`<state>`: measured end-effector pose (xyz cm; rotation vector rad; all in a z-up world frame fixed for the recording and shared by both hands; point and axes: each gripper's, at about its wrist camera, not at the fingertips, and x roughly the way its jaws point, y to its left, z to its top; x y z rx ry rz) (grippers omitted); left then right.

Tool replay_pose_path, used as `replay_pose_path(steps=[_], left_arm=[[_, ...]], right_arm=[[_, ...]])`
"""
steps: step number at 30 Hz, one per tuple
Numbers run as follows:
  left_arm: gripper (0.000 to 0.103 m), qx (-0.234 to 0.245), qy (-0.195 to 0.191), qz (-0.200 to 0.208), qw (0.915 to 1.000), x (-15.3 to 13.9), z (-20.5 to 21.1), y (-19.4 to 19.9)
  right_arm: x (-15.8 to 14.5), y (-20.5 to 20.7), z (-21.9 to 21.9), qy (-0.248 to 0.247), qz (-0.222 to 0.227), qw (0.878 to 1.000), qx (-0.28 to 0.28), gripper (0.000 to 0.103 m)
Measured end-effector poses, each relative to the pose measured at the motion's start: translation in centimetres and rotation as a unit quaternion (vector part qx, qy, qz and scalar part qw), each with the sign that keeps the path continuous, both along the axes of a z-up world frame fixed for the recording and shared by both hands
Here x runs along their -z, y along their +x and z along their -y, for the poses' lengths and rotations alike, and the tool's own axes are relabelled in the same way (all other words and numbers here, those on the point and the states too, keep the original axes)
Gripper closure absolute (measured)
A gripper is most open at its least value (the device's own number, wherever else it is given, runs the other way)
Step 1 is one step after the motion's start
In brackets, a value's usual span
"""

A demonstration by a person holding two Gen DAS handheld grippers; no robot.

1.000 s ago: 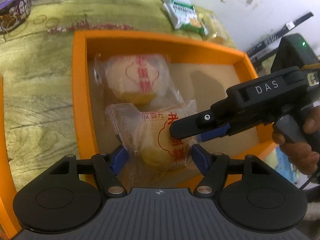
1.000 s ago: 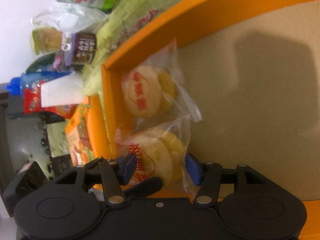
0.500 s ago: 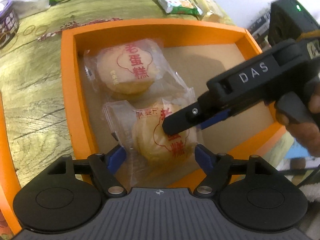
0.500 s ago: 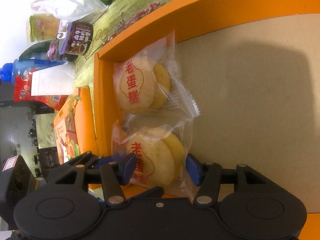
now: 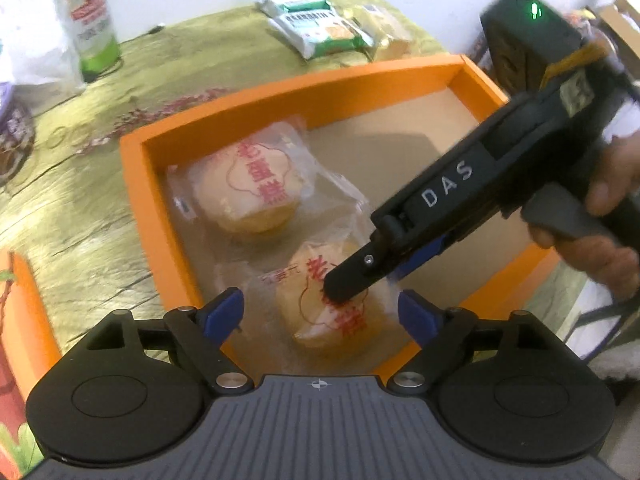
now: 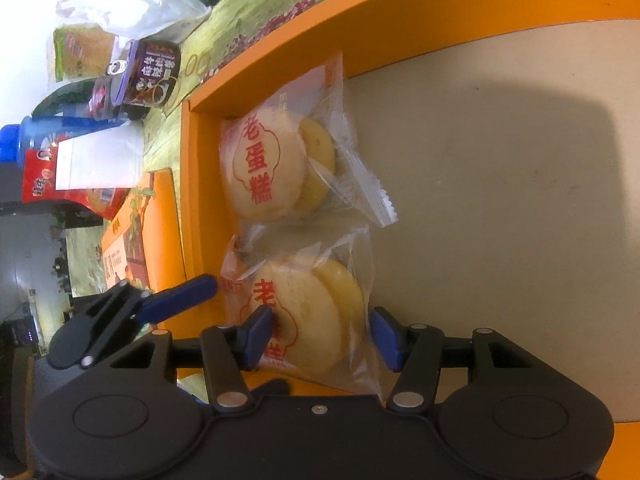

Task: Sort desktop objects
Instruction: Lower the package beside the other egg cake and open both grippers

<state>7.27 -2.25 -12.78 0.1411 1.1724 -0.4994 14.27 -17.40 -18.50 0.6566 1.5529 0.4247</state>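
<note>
An orange tray (image 5: 134,184) holds two clear-wrapped round cakes with red print. The far cake (image 5: 248,184) lies flat near the tray's back left corner. The near cake (image 5: 340,320) sits between the fingers of my left gripper (image 5: 320,314), whose jaws are opening, with both blue pads clear of the wrapper. My right gripper (image 6: 320,336), held by a hand (image 5: 600,252), comes in from the right and is shut on the near cake (image 6: 308,320). One of its fingers (image 5: 348,280) lies across the cake's top. The far cake (image 6: 272,172) lies just beyond.
On the green cloth behind the tray stand a green can (image 5: 90,20) and biscuit packs (image 5: 316,24). A dark cup (image 6: 148,72), a plastic bag (image 6: 132,8) and a red snack bag (image 6: 40,176) crowd the left. A second orange box (image 5: 20,320) lies beside the tray.
The left gripper's fingers have spread wider around the near cake and its view has rolled. The right gripper has stayed on the cake with its gap unchanged.
</note>
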Motion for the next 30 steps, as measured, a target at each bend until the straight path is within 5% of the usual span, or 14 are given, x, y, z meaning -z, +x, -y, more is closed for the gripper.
replay_pose_path(steps=[9, 17, 30], left_arm=[[0.007, 0.024, 0.012, 0.009, 0.9996, 1.8, 0.6, 0.1], [0.009, 0.027, 0.010, 0.021, 0.9993, 0.1, 0.4, -0.5], [0.008, 0.055, 0.020, 0.009, 0.9983, 1.2, 1.7, -0.8]], right_arm=[[0.3, -0.3, 0.1, -0.002, -0.004, 1.000, 0.016, 0.050], [-1.3, -0.5, 0.9, -0.011, 0.025, 0.999, 0.022, 0.049], [-1.3, -1.0, 0.8, -0.086, 0.051, 0.995, -0.016, 0.049]])
